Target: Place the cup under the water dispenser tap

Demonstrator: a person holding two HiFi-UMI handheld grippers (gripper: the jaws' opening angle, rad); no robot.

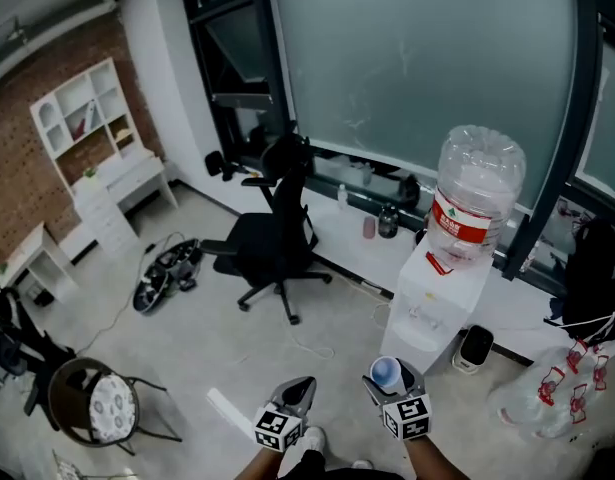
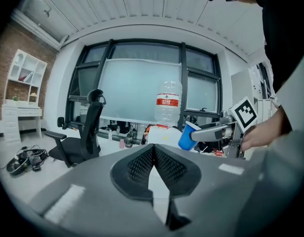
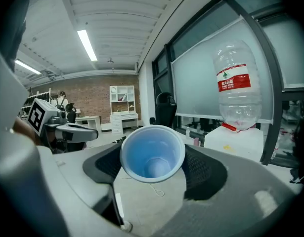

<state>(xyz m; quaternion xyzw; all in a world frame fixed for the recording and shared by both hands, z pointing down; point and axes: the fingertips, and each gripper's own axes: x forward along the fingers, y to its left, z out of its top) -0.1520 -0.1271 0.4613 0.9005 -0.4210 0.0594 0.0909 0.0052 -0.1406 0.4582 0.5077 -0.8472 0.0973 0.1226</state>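
Observation:
A blue plastic cup (image 1: pixel 385 372) is held upright in my right gripper (image 1: pixel 392 380), whose jaws are shut on its sides. In the right gripper view the cup's mouth (image 3: pixel 152 154) faces the camera between the pads. The white water dispenser (image 1: pixel 437 293) with its clear bottle (image 1: pixel 477 198) stands ahead and to the right, some way off from the cup. Its tap cannot be made out. My left gripper (image 1: pixel 292 398) hangs beside the right one, shut and holding nothing; its pads (image 2: pixel 142 164) meet at the tips. From the left gripper view the cup (image 2: pixel 189 136) shows in front of the dispenser (image 2: pixel 164 135).
A black office chair (image 1: pixel 272 238) stands on the floor ahead on the left. Cables and gear (image 1: pixel 167 273) lie beyond it. A cushioned stool (image 1: pixel 97 403) is at the near left. A small black unit (image 1: pixel 475 346) and white bags (image 1: pixel 552 398) sit right of the dispenser.

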